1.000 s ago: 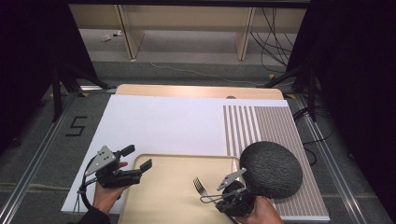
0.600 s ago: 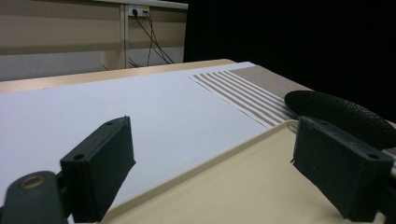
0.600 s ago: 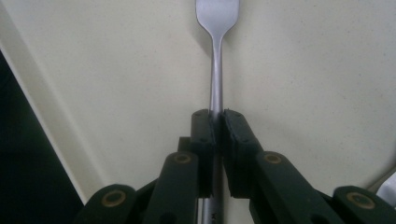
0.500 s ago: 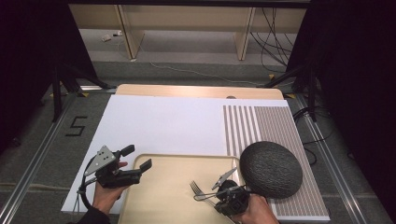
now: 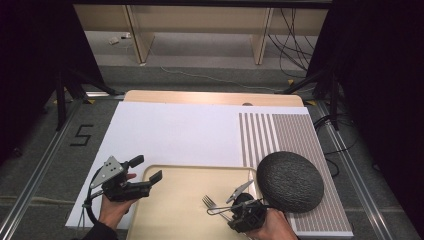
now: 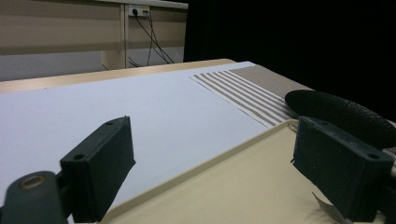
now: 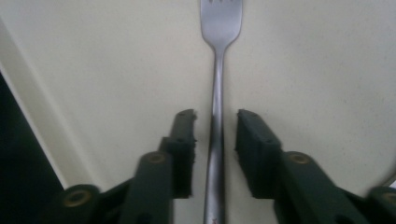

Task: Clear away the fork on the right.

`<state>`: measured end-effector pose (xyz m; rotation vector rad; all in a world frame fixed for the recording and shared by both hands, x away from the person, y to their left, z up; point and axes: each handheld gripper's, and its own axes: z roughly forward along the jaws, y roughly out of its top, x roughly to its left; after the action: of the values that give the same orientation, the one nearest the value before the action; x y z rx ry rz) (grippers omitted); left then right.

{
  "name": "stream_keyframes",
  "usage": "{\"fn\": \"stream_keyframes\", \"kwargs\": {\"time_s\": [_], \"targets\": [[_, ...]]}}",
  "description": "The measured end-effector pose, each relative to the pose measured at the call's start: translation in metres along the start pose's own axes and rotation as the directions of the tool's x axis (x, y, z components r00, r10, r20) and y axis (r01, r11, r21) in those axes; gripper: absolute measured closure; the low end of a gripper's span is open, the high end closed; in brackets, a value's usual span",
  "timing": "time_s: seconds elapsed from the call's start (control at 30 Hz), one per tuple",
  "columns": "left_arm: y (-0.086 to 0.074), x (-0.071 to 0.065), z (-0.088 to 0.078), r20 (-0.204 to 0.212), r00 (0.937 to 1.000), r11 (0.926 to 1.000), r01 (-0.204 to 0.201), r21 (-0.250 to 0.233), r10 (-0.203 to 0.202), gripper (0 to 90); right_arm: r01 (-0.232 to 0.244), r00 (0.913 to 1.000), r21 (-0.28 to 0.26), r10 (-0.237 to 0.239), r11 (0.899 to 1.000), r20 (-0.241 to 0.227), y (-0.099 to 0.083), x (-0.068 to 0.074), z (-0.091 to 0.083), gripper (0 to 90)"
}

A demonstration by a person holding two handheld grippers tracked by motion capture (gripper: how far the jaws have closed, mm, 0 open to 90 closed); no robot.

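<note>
Steel, dull and grey: the fork [image 7: 215,116] lies flat on the cream tray [image 5: 185,200], its handle running between the two black jaws of my right gripper [image 7: 215,140] and its tines pointing away from me toward the far left of the tray; my jaws have just been opening, and in the right gripper view a sliver of tray shows on each side of the handle, so the pads stand just beside the metal and do not press it; in the high view that right gripper [image 5: 227,207] sits low at the near right of the tray, with the fork [image 5: 212,204] reaching out from it; my left gripper [image 5: 145,172] hangs at the tray's near left corner, its jaws spread wide with nothing between them; in the left gripper view the tray's rim [image 6: 224,156] runs across between those two pads; the dark, rough-textured bowl turned upside down [image 5: 290,181] rests just right of the tray, near my right hand [image 5: 272,227], partly on the brown-and-white striped part of the mat [image 5: 280,135]; the white sheet [image 5: 175,135] covers the wooden table [image 5: 210,97] from the tray to the far edge.
</note>
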<state>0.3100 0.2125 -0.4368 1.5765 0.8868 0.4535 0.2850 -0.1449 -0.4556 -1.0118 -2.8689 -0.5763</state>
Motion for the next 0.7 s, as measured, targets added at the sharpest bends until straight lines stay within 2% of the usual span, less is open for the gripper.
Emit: {"fn": "stream_keyframes", "kwargs": {"time_s": [0.07, 0.1, 0.23, 0.3, 0.43, 0.47, 0.7], "targets": [[0.0, 0.0, 0.0, 0.0, 1.0, 1.0, 0.001, 0.0, -0.001, 12.0, -0.016, 0.9998, -0.034, 0.016, 0.999, -0.009, 0.0, 0.0, -0.002, 58.4], [0.0, 0.0, 0.0, 0.0, 1.0, 1.0, 0.0, 0.0, 0.0, 12.0, 0.001, 0.9999, -0.067, -0.002, 0.998, -0.016, 0.0, -0.001, -0.003, 56.8], [0.0, 0.0, 0.0, 0.001, 1.0, 1.0, 0.0, -0.002, 0.0, 12.0, 0.011, 0.9997, -0.152, -0.014, 0.988, -0.018, 0.0, 0.002, -0.007, 55.1], [0.0, 0.0, 0.0, 0.0, 1.0, 1.0, -0.001, -0.001, 0.001, 12.0, 0.023, 0.9994, -0.187, -0.027, 0.982, -0.02, 0.0, 0.005, -0.008, 58.5], [0.0, 0.001, 0.0, 0.007, 1.0, 1.0, 0.0, -0.008, 0.0, 12.0, 0.057, 0.9982, -0.235, -0.06, 0.97, -0.005, 0.0, 0.009, -0.011, 71.3], [0.0, 0.0, 0.0, 0.006, 1.0, 1.0, 0.001, -0.007, -0.001, 12.0, 0.053, 0.9984, -0.245, -0.056, 0.968, -0.004, 0.0, 0.009, -0.01, 73.2], [0.0, 0.0, 0.0, 0.001, 1.0, 1.0, -0.001, 0.0, 0.001, 12.0, 0.077, 0.997, -0.195, -0.076, 0.978, 0.012, -0.001, 0.014, -0.004, 85.5]]}}
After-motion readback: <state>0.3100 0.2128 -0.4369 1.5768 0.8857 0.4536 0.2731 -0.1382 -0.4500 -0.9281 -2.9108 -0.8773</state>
